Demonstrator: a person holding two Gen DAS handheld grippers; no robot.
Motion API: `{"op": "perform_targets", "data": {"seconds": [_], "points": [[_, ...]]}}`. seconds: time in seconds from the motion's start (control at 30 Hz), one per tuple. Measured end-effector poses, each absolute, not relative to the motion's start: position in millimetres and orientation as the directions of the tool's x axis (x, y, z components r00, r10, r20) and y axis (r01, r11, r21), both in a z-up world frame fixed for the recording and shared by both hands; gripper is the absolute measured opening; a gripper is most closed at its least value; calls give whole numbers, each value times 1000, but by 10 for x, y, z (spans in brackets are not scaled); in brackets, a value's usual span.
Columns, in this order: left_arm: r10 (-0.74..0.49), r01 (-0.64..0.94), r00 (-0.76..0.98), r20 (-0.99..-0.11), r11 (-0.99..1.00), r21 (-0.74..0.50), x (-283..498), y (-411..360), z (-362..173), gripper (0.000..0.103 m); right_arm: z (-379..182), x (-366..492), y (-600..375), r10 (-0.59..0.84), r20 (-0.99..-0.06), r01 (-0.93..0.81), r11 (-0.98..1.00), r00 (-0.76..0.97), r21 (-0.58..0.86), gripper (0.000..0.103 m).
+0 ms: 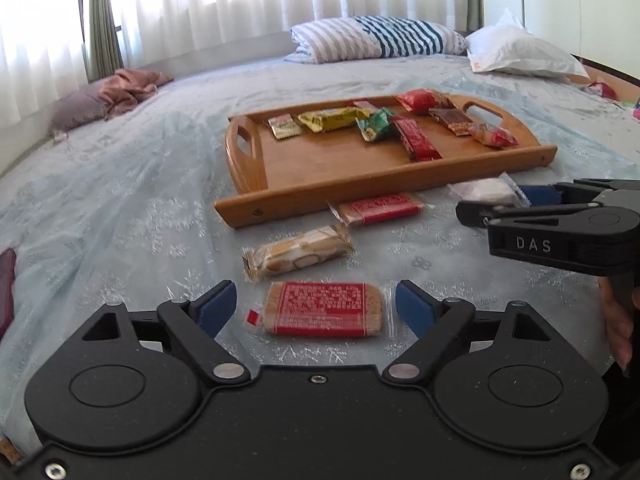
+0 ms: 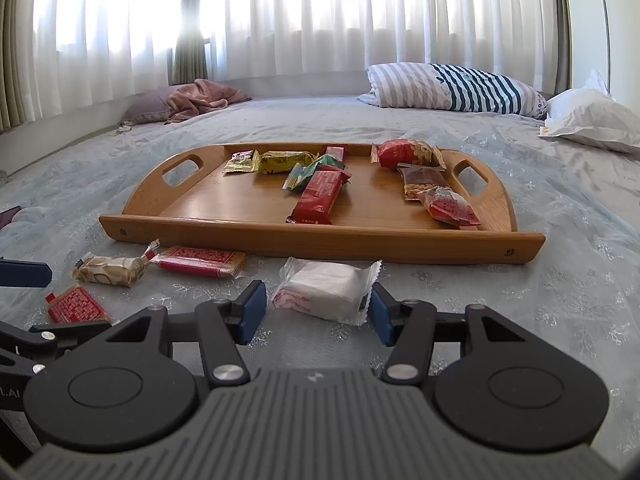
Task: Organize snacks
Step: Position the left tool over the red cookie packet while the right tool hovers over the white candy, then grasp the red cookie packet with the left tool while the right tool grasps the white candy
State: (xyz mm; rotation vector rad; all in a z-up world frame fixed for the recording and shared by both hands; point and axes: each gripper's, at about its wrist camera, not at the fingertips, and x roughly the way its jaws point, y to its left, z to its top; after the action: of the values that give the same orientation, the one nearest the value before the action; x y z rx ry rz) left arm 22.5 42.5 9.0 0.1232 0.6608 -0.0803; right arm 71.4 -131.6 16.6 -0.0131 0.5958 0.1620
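Sheer curtains (image 2: 320,20) glow behind a bed (image 1: 120,200) whose pale spread carries a wooden tray (image 1: 320,196). Wide bare spread lies left of the tray, while its near rim fronts a scatter of loose packets. On the tray sit a dozen or so snacks, among them a long red bar (image 2: 318,196) and a yellow packet (image 1: 334,118); its near half is bare wood.

Just before the tray's near rim lie a red-labelled bar (image 1: 378,208), a nougat packet (image 1: 298,250) and, nearest, a red-printed biscuit pack (image 1: 326,314). The left tool (image 1: 316,310) stands wide open, its blue pads either side of that biscuit pack with gaps both ways.

Only the right wrist view shows the white-wrapped cake (image 2: 326,292) whole; the left view catches just its top behind the other tool's fingers. The right tool (image 2: 318,310) is spread around the cake, one pad seemingly at the wrapper's edge, though I can't be sure it touches.
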Motion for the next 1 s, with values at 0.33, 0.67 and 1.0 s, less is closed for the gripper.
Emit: {"op": "perform_targets", "data": {"seconds": [0.33,0.67,1.0], "points": [[-105,107,757,-645,994,-37,217,520,185,66,164,713,-1321,146,-560,-152,988,816,35,55],[-88,92,792,-605,995,-25,166,498,390,65,221,687,-1328,151,-550,-150,988,821,48,44],[-85,84,821,-564,996,-28,381,518,620,64,422,654,-1331,160,-506,-160,986,848,43,43]]}}
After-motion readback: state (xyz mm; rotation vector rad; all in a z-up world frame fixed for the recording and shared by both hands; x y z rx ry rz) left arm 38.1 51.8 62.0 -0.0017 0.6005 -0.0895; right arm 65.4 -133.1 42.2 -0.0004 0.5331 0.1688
